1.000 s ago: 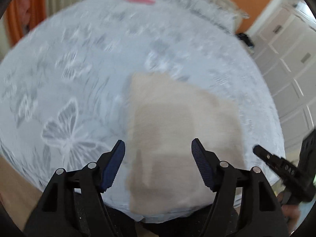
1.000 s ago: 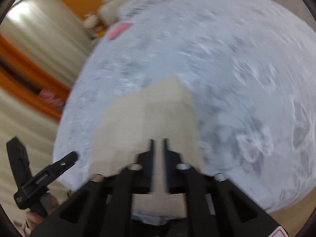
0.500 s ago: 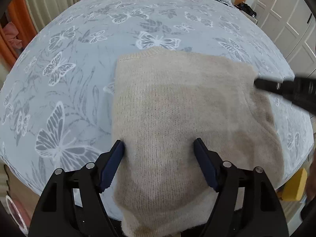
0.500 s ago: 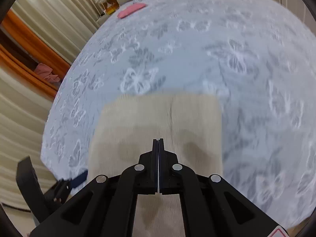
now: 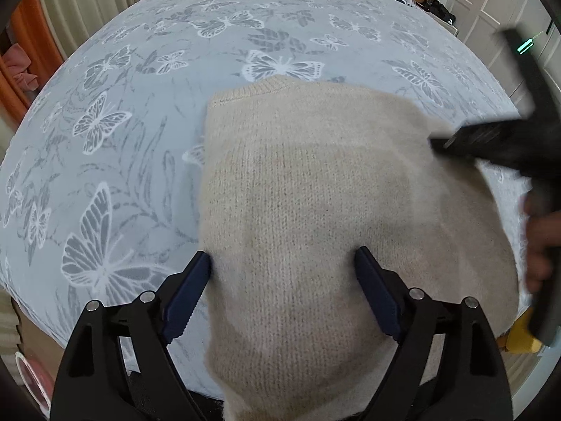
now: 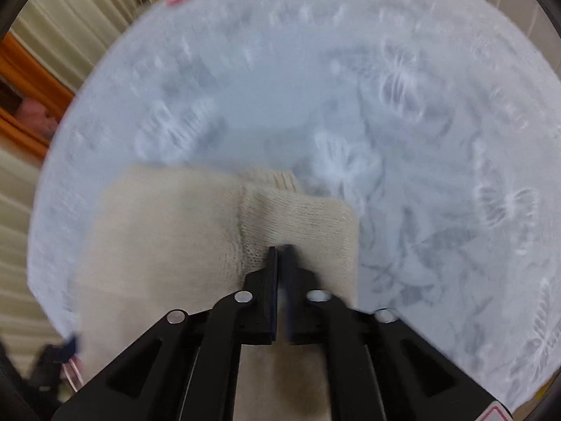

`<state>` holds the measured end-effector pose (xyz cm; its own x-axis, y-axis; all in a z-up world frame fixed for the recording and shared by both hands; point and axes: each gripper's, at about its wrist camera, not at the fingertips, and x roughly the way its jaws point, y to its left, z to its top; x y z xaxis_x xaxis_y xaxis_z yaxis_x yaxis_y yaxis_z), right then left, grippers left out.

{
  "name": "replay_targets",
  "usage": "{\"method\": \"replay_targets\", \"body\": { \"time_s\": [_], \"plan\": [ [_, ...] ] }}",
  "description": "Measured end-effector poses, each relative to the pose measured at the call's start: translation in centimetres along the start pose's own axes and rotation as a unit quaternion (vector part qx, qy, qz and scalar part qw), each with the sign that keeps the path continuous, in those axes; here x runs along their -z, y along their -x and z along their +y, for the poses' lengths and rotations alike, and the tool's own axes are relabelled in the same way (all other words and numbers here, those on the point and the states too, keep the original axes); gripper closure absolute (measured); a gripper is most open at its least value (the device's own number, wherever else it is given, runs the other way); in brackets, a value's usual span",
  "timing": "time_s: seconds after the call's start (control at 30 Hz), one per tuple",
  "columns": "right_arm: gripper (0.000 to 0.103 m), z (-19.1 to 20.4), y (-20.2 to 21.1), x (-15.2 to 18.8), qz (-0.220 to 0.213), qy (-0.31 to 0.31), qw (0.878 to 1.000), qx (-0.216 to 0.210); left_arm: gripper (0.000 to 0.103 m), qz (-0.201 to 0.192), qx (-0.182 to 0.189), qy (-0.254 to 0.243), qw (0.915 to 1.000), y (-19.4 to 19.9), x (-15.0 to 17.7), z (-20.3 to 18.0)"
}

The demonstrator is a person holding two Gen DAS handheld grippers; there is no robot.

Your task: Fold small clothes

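Beige sweater, collar away

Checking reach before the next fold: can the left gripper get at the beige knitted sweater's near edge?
Probably yes: the left gripper is open, its fingers straddling the beige knitted sweater, nothing between.

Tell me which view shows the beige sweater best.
The left wrist view: the beige sweater is sharp, nearly whole, knit and ribbed edge visible on the bedspread. The right wrist view is motion-blurred, showing it partly behind the right hand-held gripper.
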<state>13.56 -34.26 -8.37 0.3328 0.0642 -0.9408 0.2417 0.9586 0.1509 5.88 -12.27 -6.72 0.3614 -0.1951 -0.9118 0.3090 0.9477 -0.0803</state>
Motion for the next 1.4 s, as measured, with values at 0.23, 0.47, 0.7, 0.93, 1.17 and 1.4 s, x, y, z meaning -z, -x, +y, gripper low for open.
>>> {"method": "replay_targets", "body": {
  "time_s": [0.23, 0.47, 0.7, 0.93, 1.17, 1.4],
  "plan": [
    [0.091, 0.5, 8.1, 2.4, -0.067, -0.012, 0.997, -0.038, 0.021, 0.004, 0.002, 0.005, 1.0, 0.1, 0.1, 0.2],
    [0.057, -3.8, 9.0, 13.9, -0.015, -0.085, 0.994, -0.073, 0.019, 0.011, 0.111, 0.101, 0.9886, 3.1, 2.8, 3.3],
    [0.091, -3.5, 7.7, 14.9, -0.002, -0.101, 0.989, -0.112, 0.042, 0.042, 0.097, 0.122, 0.987, 1.5, 5.3, 3.4],
    [0.101, -3.9, 11.8, 14.9, -0.046, -0.061, 0.994, -0.075, 0.042, 0.053, 0.087, 0.105, 0.9893, 1.7, 4.7, 2.8],
    [0.088, -8.4, 9.1, 17.7, -0.018, -0.161, 0.984, -0.068, 0.026, 0.037, 0.085, 0.1, 0.9907, 2.7, 4.5, 2.9],
    [0.017, -4.8, 13.0, 12.5, -0.076, -0.07, 0.989, -0.103, 0.011, -0.019, 0.152, 0.151, 0.9766, 5.9, 2.5, 5.4]
  ]
}}
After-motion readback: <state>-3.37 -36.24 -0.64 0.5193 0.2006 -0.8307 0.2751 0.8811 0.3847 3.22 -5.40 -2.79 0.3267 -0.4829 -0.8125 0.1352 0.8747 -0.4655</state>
